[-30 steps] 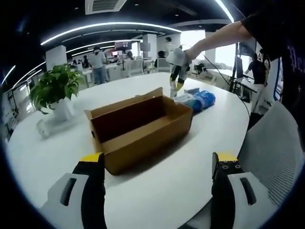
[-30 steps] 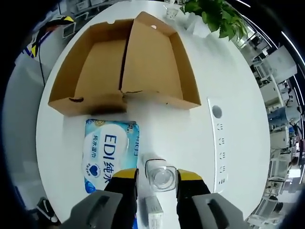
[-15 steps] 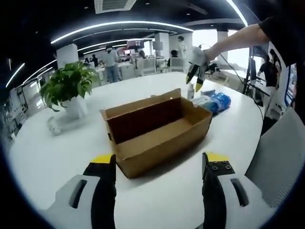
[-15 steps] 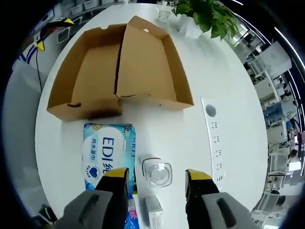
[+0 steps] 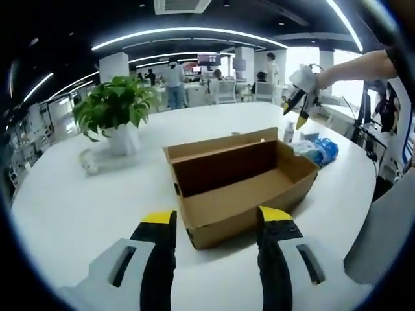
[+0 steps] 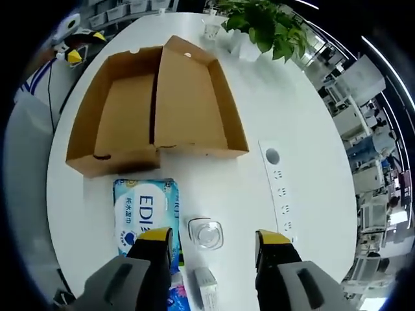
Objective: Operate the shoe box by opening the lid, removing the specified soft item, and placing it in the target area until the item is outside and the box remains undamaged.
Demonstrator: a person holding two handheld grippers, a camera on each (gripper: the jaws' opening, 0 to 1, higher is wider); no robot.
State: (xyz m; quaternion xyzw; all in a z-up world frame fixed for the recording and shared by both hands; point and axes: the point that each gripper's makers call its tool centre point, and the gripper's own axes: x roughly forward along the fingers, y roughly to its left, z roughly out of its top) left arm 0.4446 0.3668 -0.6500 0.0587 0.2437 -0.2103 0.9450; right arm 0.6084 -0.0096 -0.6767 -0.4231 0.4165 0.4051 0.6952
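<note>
- Your right claw (image 6: 211, 238) hangs wide and empty above the wipes pack (image 6: 142, 210), whose long axis runs away from the shoe box (image 6: 152, 113).
- Your left claw (image 5: 217, 223), also wide, faces the box's near end.

The right gripper's (image 6: 213, 239) own jaws cover the lower edge of the wet wipes pack (image 6: 142, 212), and the small box (image 6: 206, 284) between them is too blurred to identify.

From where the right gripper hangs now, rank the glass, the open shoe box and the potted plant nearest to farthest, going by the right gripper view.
1. Glass, just ahead, between the jaws of the right gripper.
2. Shoe box, farther ahead, lid open.
3. Potted plant, beyond the box at the table's far edge.
</note>
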